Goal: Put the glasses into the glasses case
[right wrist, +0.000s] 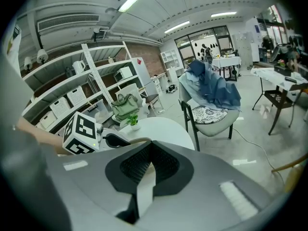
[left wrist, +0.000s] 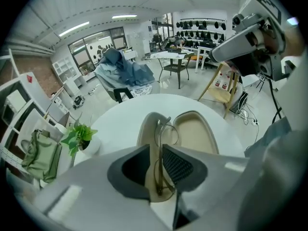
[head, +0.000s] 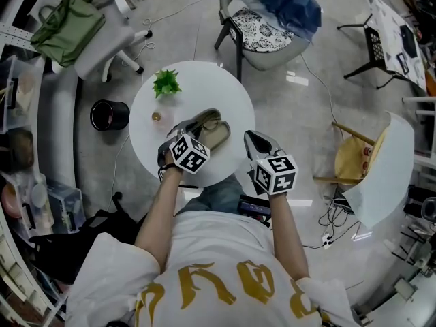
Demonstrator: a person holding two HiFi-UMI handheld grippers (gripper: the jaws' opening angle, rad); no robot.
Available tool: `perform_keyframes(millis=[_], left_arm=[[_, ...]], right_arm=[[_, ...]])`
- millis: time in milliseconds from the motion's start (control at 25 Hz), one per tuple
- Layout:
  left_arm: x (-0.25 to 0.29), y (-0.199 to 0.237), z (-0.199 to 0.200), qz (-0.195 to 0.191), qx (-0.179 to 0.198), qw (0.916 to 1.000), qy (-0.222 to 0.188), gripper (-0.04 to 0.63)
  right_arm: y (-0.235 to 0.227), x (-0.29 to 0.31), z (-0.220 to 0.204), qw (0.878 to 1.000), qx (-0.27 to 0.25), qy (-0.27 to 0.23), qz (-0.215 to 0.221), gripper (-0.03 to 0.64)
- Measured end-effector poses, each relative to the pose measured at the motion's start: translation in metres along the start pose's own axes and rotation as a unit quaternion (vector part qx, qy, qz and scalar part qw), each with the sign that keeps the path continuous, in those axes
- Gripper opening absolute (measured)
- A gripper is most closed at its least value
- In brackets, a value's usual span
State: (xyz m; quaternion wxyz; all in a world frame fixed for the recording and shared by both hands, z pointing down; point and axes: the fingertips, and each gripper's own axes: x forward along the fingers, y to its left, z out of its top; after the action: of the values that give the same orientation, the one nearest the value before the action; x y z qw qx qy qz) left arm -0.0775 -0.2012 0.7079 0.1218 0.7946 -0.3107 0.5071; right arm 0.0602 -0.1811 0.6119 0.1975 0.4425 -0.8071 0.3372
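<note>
An open olive glasses case lies on the round white table, its beige lining facing up. Thin wire-framed glasses stand on edge over the case's left half. My left gripper is shut on the glasses, the frame pinched between its dark pads. In the head view this gripper sits at the case's near left end. My right gripper hovers at the table's near right edge, beside the case. In its own view the right gripper is shut with nothing between the pads.
A small potted plant and a tiny round object stand on the table's far left. A black bin sits on the floor to the left. A grey chair with blue cloth is behind the table, a yellow chair to the right.
</note>
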Motion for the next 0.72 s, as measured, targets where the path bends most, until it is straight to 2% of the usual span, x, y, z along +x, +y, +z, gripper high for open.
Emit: perform_keyframes(millis=[240,400,560,720], left_arm=[[-0.016,0.008,0.004,0.003,-0.044,0.9986,-0.03,0.083],[-0.036,0.014,0.012,0.015,-0.074,0.995,-0.066,0.083],[-0.061,0.019,0.022,0.028,-0.103,0.9885,-0.107,0.073],[-0.091,0.025,0.029,0.037,-0.148,0.9759,-0.156,0.04]], right_arm=[[0.011,-0.01,0.012,1.0,-0.007,-0.021,-0.005,0.02],[0.02,-0.019,0.022,0.999,-0.013,-0.037,-0.007,0.02],[0.032,-0.031,0.033,0.998,-0.013,-0.06,-0.005,0.02],[0.047,-0.043,0.041,0.996,-0.016,-0.083,-0.008,0.02]])
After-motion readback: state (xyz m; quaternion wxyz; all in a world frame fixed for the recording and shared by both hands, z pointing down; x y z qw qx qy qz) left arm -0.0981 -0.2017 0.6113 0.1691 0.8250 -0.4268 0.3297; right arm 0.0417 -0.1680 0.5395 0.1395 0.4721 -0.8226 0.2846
